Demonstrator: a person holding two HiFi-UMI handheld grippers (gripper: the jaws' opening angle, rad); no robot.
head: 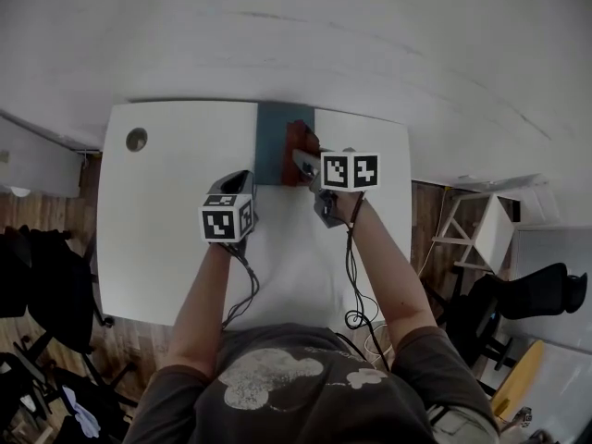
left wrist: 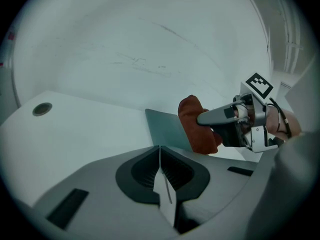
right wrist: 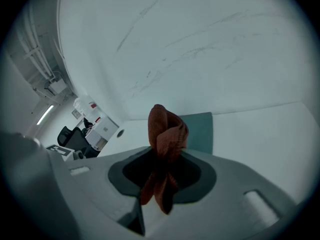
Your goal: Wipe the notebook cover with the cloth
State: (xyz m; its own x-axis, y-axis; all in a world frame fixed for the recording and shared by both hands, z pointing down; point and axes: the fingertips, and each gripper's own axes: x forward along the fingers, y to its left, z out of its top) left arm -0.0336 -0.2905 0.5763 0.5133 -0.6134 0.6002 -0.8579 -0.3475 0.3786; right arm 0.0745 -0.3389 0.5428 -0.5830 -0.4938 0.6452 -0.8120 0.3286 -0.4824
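We hold a gripper in each hand over a white table [head: 176,211]. The notebook [head: 273,141] lies flat at the far edge of the table, right by the white wall. Its cover is a dull blue-green.

Our right gripper [head: 301,160] reaches out to the notebook. Its jaws are squeezed on the cloth [head: 298,146], which is red-brown and all bunched up. In the right gripper view, the cloth [right wrist: 165,134] sticks up from between the jaws of the right gripper [right wrist: 162,159], and a bit hangs back toward the camera. Behind it we see the notebook [right wrist: 200,131] on the table [right wrist: 265,129].

In the head view, the cloth sits over the right side of the notebook. In the left gripper view, the cloth [left wrist: 197,129] hangs down at the right edge of the notebook [left wrist: 165,129], held by the right gripper [left wrist: 210,116]. We cannot tell if it is pressing on the cover.

Our left gripper [head: 240,178] is near the notebook's closer left corner and a little short of it. In its own view, the left gripper [left wrist: 161,156] has its jaws closed together with nothing in them.

There is a small round hole [head: 136,139] in the far left corner of the table, well away from the notebook. A black chair [head: 527,299] stands on the floor to the right.
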